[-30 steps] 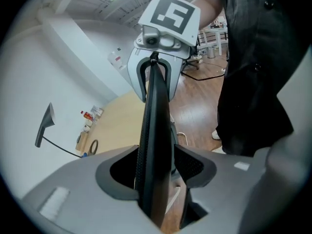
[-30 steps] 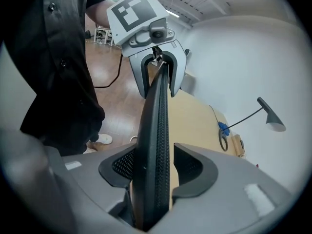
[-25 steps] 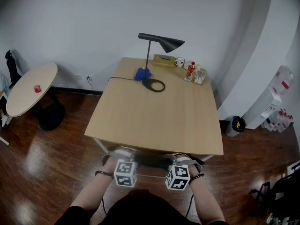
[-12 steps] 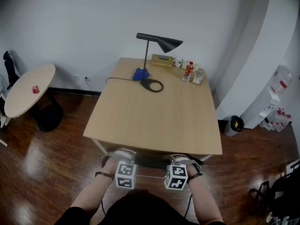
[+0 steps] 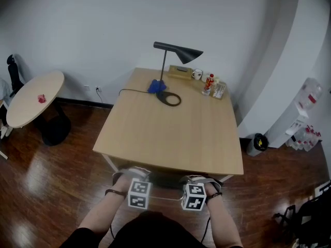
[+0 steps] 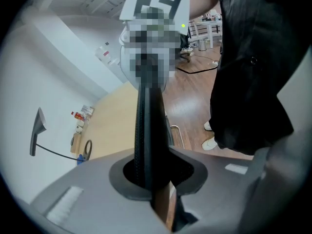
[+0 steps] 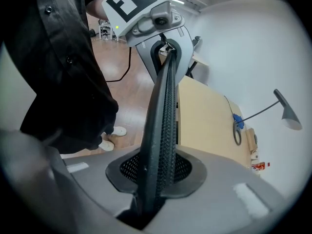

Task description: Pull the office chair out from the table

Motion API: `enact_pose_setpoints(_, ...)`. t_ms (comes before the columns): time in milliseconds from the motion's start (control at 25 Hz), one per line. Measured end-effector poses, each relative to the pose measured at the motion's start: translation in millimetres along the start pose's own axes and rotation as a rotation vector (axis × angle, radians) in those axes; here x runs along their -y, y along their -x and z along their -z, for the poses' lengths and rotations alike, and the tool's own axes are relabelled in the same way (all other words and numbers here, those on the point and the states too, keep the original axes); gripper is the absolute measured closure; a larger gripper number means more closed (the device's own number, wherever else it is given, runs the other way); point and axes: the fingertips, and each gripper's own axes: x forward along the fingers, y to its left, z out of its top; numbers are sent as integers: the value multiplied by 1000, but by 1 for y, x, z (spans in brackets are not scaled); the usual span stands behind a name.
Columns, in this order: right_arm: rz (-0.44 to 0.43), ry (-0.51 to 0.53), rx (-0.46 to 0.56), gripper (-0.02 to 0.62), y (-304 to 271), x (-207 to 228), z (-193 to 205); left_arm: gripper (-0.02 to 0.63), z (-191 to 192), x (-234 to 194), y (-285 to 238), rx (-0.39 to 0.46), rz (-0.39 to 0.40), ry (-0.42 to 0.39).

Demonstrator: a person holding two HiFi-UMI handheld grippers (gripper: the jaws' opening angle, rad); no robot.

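Observation:
The office chair is tucked under the near edge of the wooden table (image 5: pixel 170 128). Only the top of its black mesh back (image 5: pixel 165 179) shows, between my hands. My left gripper (image 5: pixel 133 172) and right gripper (image 5: pixel 199 175) sit side by side on that top edge. In the left gripper view the black back edge (image 6: pixel 148 130) fills the gap of the left gripper (image 6: pixel 152 191). In the right gripper view the mesh edge (image 7: pixel 163 121) runs through the right gripper (image 7: pixel 155 182). Both pairs of jaws have just been closing, with the chair back between them, and now press on it.
On the table stand a black desk lamp (image 5: pixel 176 50), a blue object (image 5: pixel 156 86), a mug (image 5: pixel 197 74) and a red bottle (image 5: pixel 209 83). A round side table (image 5: pixel 33 97) stands at the left; a bin (image 5: pixel 257 143) and a water dispenser (image 5: pixel 305 105) at the right. The floor is dark wood.
Both grippers have stayed at the chair back's top edge. Only the head camera's view has shifted slightly.

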Motion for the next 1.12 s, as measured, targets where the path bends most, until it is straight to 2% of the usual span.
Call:
enact_pose_setpoints(600,-51,14,14,508,13,-35,-5,537,-11,29,13,-33,11,42)
enact_pose_setpoints(1120,-48,19,7,512,24,-70,-8,537,-21,61,26,-49,23,52)
